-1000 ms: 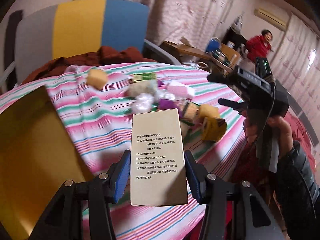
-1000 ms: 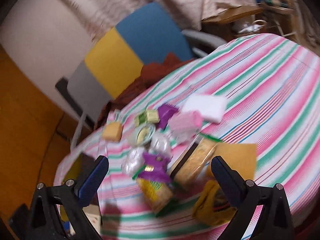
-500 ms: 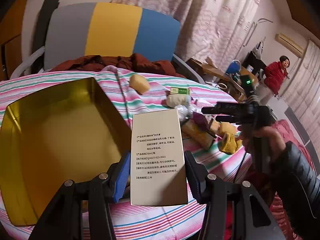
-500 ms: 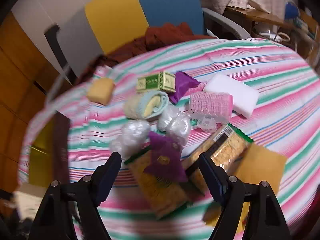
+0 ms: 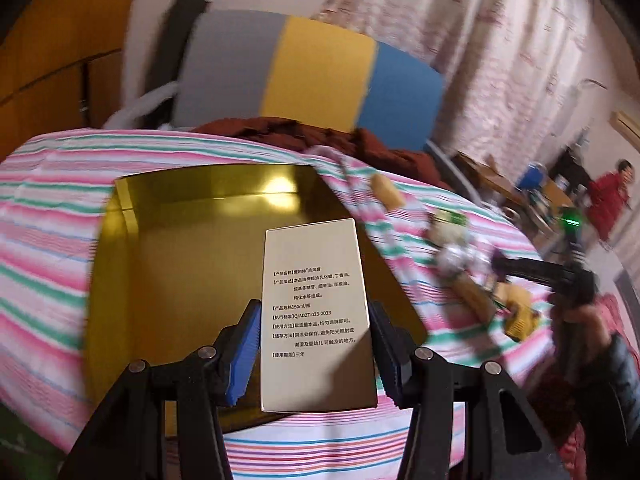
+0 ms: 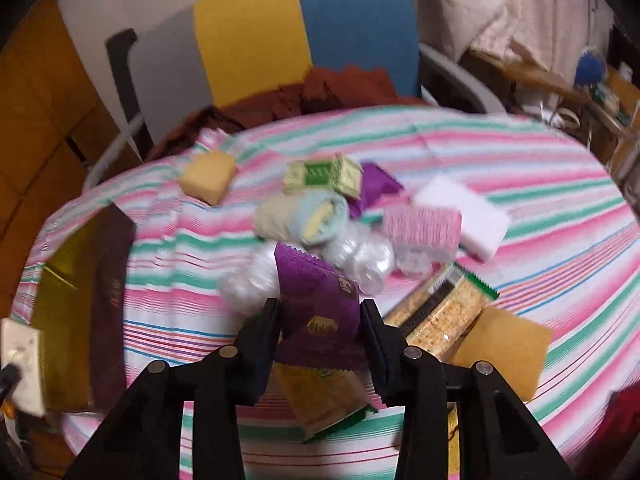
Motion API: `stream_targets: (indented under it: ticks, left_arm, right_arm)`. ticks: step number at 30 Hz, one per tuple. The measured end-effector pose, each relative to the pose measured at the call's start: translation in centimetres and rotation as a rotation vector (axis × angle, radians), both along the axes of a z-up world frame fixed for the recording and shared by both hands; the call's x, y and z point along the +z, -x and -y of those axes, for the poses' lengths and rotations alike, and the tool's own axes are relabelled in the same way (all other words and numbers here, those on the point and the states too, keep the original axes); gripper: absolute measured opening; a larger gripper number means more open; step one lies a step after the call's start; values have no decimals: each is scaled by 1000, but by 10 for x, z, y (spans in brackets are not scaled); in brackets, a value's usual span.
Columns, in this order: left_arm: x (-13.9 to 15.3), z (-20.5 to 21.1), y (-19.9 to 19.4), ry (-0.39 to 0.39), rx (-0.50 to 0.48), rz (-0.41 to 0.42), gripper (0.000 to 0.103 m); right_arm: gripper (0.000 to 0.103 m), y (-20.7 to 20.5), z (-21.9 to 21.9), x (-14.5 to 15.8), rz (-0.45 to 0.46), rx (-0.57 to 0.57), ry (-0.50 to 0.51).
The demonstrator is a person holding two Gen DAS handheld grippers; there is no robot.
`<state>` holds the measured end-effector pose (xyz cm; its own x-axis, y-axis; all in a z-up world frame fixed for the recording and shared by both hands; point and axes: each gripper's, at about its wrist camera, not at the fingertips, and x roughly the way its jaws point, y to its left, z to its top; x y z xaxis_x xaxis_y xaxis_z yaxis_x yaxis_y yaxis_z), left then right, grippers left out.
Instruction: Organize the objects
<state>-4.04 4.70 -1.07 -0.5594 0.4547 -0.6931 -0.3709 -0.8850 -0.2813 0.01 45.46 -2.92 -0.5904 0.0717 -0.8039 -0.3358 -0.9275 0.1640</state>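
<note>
A: What has moved? 
B: The left gripper has carried its clamped box over the gold tin; the right gripper has closed around the purple packet on the table.

A: Step in hand? 
B: Stowing. Next, probably lower the box into the tin and release.

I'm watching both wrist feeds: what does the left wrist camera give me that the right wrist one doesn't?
Only the left wrist view shows the printed face of the cream box clamped in the left gripper, the bare gold floor of the gold tin behind it, and the hand with the right gripper.

Only the right wrist view shows the right gripper closed around the purple snack packet, plus the pink hair roller and white sponge.

Both show the striped tablecloth, tin and yellow sponge.
</note>
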Motion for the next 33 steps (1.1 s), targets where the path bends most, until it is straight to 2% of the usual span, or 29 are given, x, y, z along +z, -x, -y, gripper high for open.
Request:
stream_targets:
  ticks: [3,7,12,16,19,21,23,25,27,30,33]
  left_arm:
    - [-5,23,4,25,90,9,52]
    - [-15,50,6,63,203,23,52]
    - [-22,71,4,103,279,23,53]
    - [-23,83,0,120,327,15,53]
    - [-23,93,-1,133,364,8,54]
    - [-24,100,-1,126,383,13,54]
    - [-23,106,-3,114,406,15,55]
    - [-23,112,-3,97,425,16,60]
    - [-22,115,-2,87,441,17,62]
    - [-20,113,-1,85,442,17,68]
    - [-15,105,-2,110,419,-5,69]
  right_arm:
    - [41,-1,18,19,-70,62,47]
    - [41,8,70,35,-114,197,79]
    - [41,29,147,37,-131,368,132]
    - [41,46,209,26,-100,497,190]
    - [50,50,247,19,-91,579,252]
    - [67,50,264,15,-82,621,276]
    - [71,48,276,12,-74,653,264]
    - [78,43,285,10,-66,680,240]
    - [97,35,287,12,-85,683,186]
    - [100,26,290,17,-128,680,69]
    - [103,22,293,18,-156,662,-59]
